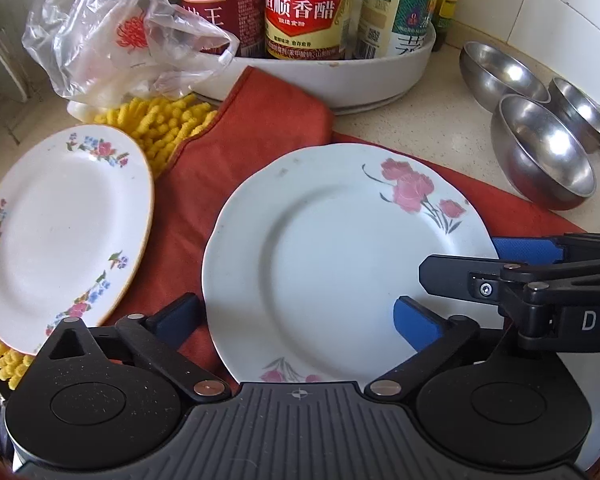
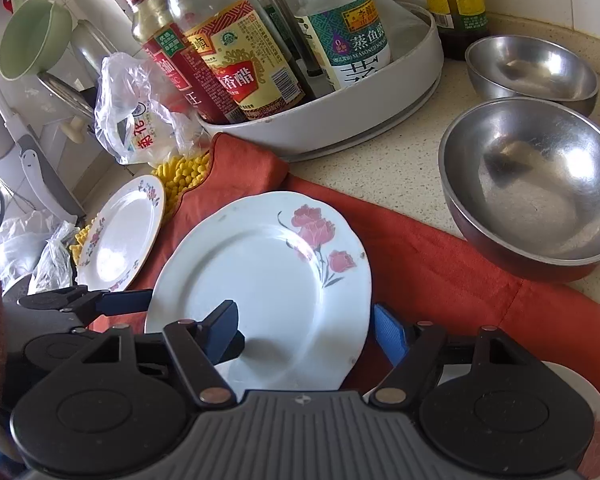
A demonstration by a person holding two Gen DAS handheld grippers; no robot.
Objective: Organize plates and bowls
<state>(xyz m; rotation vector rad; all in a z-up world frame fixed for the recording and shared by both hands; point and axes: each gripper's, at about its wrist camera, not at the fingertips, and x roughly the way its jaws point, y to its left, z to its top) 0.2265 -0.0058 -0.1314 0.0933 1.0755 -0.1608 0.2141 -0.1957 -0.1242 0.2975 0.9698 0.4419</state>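
While both hand-held grippers (image 1: 296, 316) (image 2: 304, 332) gape, pink-flowered plate (image 1: 332, 248) rim between

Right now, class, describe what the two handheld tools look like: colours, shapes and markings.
Both match: left tool and right tool have black linkage arms with silver pivot pins, blue ribbed finger pads, round black housings and a grey ridged base bearing a small cross mark. White letters "DA" show on the right one.

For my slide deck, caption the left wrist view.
Both grippers open around the pink-flowered plate on the red cloth, steel bowls at right.
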